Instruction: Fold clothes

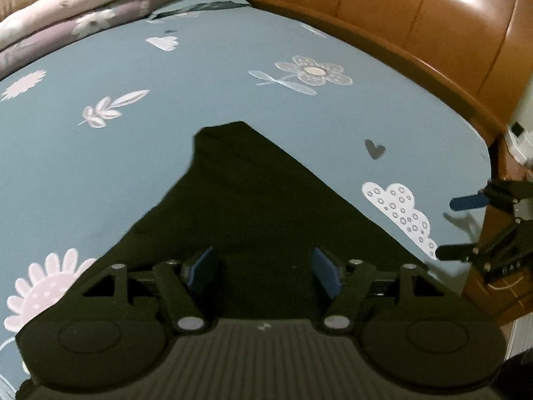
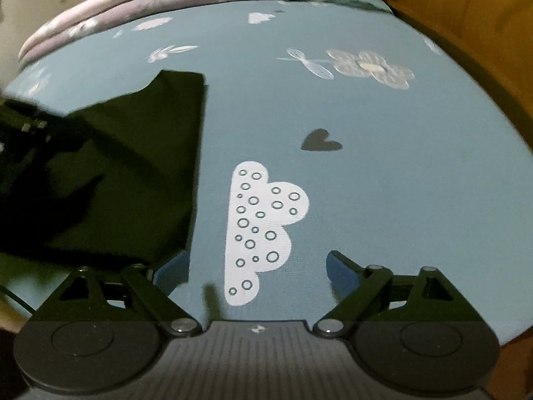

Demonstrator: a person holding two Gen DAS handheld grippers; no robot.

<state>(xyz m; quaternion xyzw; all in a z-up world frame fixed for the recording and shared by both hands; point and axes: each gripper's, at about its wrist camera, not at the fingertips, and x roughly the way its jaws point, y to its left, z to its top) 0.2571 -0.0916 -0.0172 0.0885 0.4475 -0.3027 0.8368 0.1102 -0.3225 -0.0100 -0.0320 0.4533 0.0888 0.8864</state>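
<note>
Left tool [image 1: 263,266] tilts down, released, over the black garment [image 1: 240,200]; right tool [image 2: 256,268] spread above the bedsheet [image 2: 399,183].

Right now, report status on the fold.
Left gripper open over the dark cloth garment. Right gripper open, empty, beside it. Nothing in the way.

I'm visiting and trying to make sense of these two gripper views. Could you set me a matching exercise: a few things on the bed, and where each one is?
Things:
1. black garment
2. white cloud print
3. dark heart print
4. folded floral quilts

Places:
A. stacked at the far end of the bed
B. between the right gripper's open fingers
C. beyond the cloud, further up the sheet
D. under the left gripper, whose fingers stand apart

Pairs: 1-D, 2-B, 3-C, 4-A
</note>
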